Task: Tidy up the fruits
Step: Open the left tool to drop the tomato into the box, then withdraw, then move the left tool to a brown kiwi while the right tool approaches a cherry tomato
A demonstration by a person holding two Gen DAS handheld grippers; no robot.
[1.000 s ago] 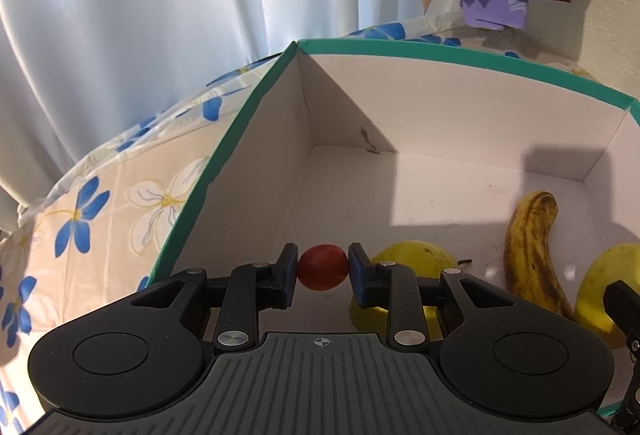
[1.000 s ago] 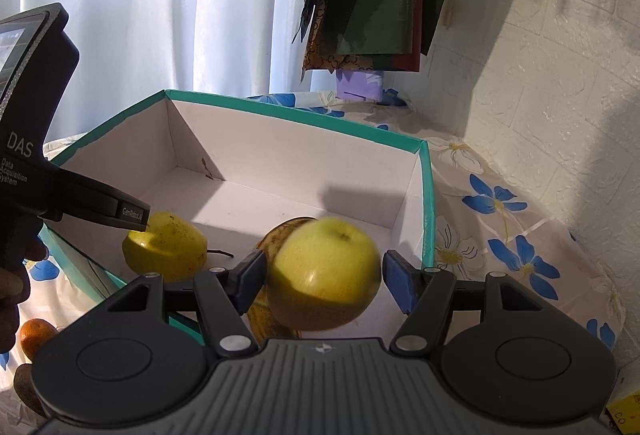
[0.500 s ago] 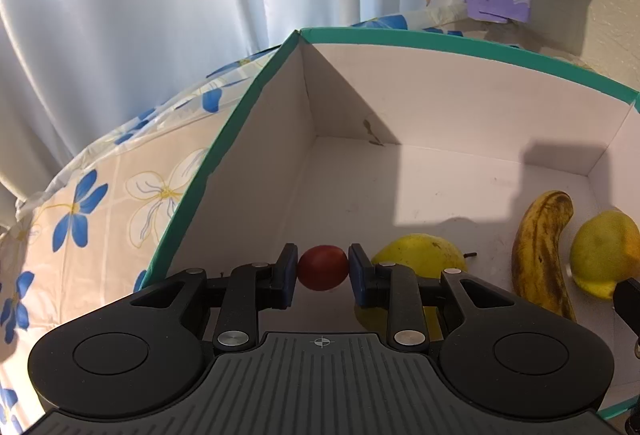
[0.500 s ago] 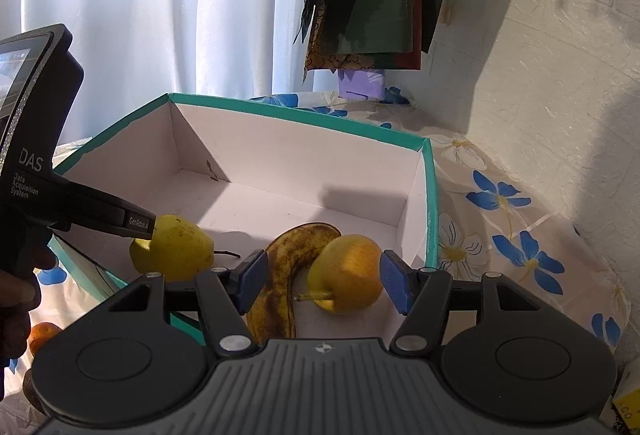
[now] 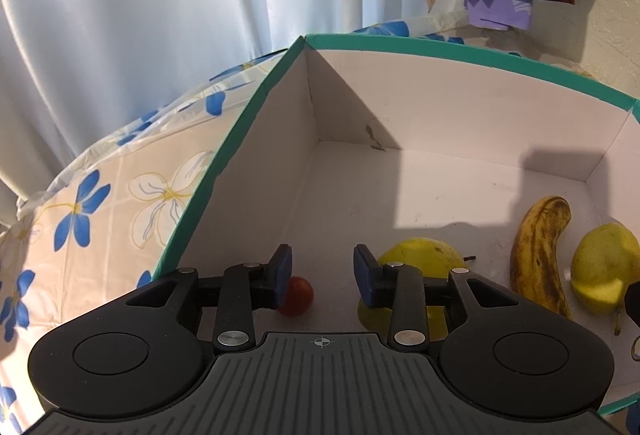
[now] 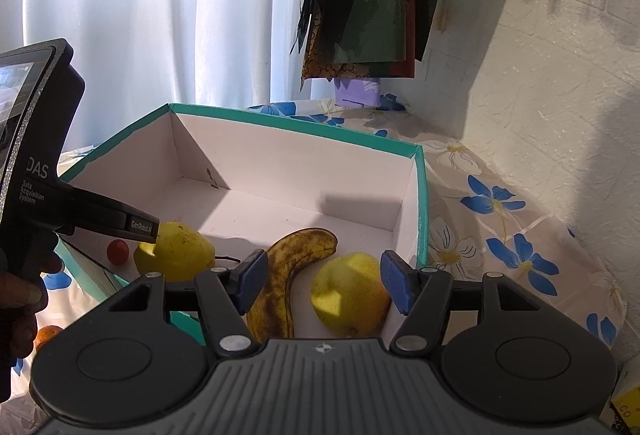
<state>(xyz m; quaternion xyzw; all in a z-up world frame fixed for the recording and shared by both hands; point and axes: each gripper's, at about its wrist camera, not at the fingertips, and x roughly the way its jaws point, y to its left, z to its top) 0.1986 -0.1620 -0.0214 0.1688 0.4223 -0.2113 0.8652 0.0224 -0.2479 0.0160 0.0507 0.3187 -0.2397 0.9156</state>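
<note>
Between the spread fingers of the left gripper point(image 5: 322, 275), nearer its left pad, a tomato point(image 5: 296, 296) lies on the box point(image 5: 460, 55) floor. Right gripper point(image 6: 322, 285) gapes empty above banana point(image 6: 288, 275) and pear point(image 6: 350, 299).

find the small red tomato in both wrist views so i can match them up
Left wrist view: the small round red tomato lies on the box floor at lower centre, partly behind a blue pad of the open left hand-held gripper.
Right wrist view: it sits at far left, beside the nearer yellow pear.
Shared landmark: the brown-spotted yellow banana inside the teal-rimmed white cardboard box.
</note>
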